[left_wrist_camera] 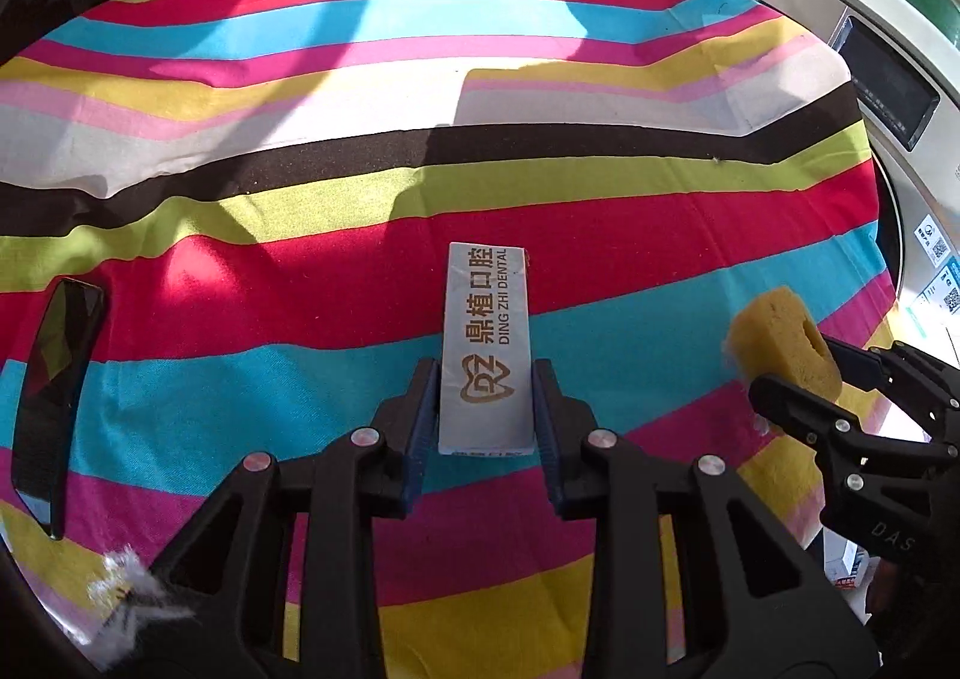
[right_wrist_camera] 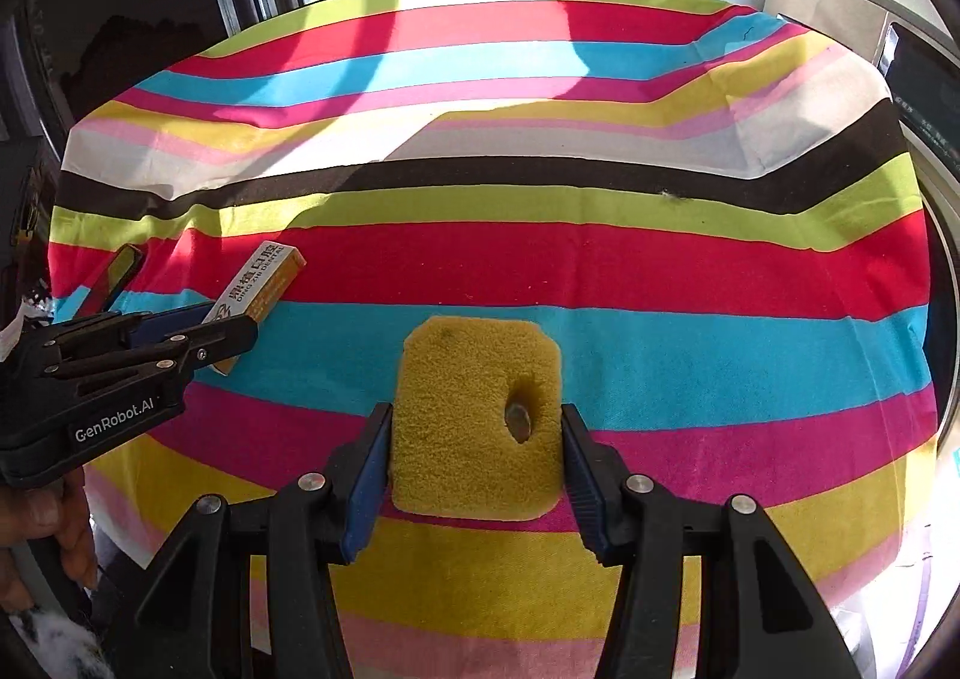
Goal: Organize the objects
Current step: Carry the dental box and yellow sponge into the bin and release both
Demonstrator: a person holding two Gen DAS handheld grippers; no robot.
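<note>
Left gripper (left_wrist_camera: 485, 409) clamps the dental box (left_wrist_camera: 486, 346), right gripper (right_wrist_camera: 477, 460) squeezes the sponge (right_wrist_camera: 474, 421), both lifted for sorting over the table's near edge (right_wrist_camera: 480, 589).

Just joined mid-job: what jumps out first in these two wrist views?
The striped cloth fills both views in bright bands. Each gripper is loaded: the left gripper is shut on a grey box with "DING ZHI DENTAL" printed on it, and the right gripper is shut on a yellow sponge with a hole through it. A dark phone lies on the cloth to the left, and a washing machine stands at the right edge.
</note>
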